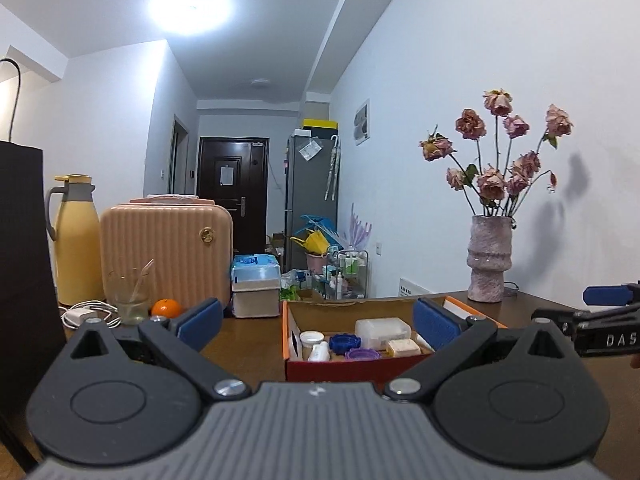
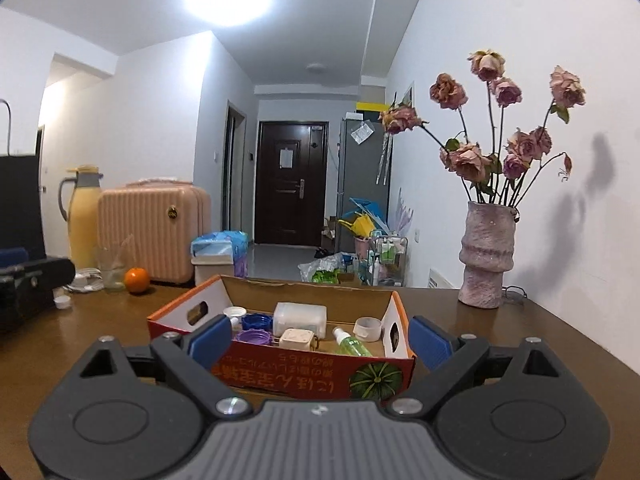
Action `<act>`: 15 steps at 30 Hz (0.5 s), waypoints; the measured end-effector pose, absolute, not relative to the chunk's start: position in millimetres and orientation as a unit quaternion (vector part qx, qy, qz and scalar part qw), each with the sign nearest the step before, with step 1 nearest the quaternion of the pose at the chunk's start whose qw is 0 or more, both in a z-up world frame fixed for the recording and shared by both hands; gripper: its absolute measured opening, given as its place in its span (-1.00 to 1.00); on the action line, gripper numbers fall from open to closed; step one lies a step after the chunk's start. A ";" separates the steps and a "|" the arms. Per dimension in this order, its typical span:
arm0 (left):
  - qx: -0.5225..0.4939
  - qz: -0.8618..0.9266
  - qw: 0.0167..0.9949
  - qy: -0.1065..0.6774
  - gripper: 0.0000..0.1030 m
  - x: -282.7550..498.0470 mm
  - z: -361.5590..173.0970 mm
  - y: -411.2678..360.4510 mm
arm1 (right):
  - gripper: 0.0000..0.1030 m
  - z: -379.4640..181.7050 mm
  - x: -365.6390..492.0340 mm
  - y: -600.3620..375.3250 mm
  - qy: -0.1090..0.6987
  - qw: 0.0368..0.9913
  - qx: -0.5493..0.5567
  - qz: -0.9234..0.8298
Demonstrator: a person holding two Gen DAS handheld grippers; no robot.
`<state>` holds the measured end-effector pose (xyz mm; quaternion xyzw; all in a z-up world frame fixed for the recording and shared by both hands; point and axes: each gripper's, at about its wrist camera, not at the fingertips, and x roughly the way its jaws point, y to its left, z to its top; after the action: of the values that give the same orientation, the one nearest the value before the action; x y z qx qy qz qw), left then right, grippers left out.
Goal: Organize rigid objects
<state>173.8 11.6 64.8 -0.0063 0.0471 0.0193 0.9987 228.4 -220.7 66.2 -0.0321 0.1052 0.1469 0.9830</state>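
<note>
An open cardboard box (image 1: 320, 370) (image 2: 280, 372) with orange rim and red front stands on the brown table. It holds a white plastic container (image 1: 382, 330) (image 2: 300, 318), a blue lid (image 1: 344, 342) (image 2: 257, 322), a purple lid (image 1: 362, 354) (image 2: 253, 337), a small white bottle (image 1: 319, 352), a cream block (image 1: 403, 347) (image 2: 296, 340), a green spray bottle (image 2: 351, 345) and a white cap (image 2: 368, 328). My left gripper (image 1: 318, 322) is open and empty, in front of the box. My right gripper (image 2: 320, 340) is open and empty, facing the box's front wall.
A vase of dried roses (image 1: 490, 258) (image 2: 484, 256) stands at the back right. At the back left are an orange (image 1: 166, 308) (image 2: 137, 280), a glass (image 1: 128, 298), a pink case (image 1: 166, 252), a yellow flask (image 1: 76, 240), a white charger (image 1: 80, 314) and a small white cap (image 2: 63, 303).
</note>
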 end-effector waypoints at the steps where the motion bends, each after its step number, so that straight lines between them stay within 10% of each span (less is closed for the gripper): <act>1: -0.004 0.021 0.999 0.050 1.00 165.0 64.1 11.4 | 0.85 66.6 222.7 -223.1 0.108 0.983 -0.029 0.146; 15: -0.012 0.023 0.993 0.112 1.00 28.3 42.7 5.1 | 0.92 46.8 73.7 -257.9 0.149 0.978 -0.029 0.145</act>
<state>28.3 5.1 42.7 -0.0119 0.1120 0.0226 0.9934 73.7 -257.9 46.8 -0.0285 0.1490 0.1447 0.9778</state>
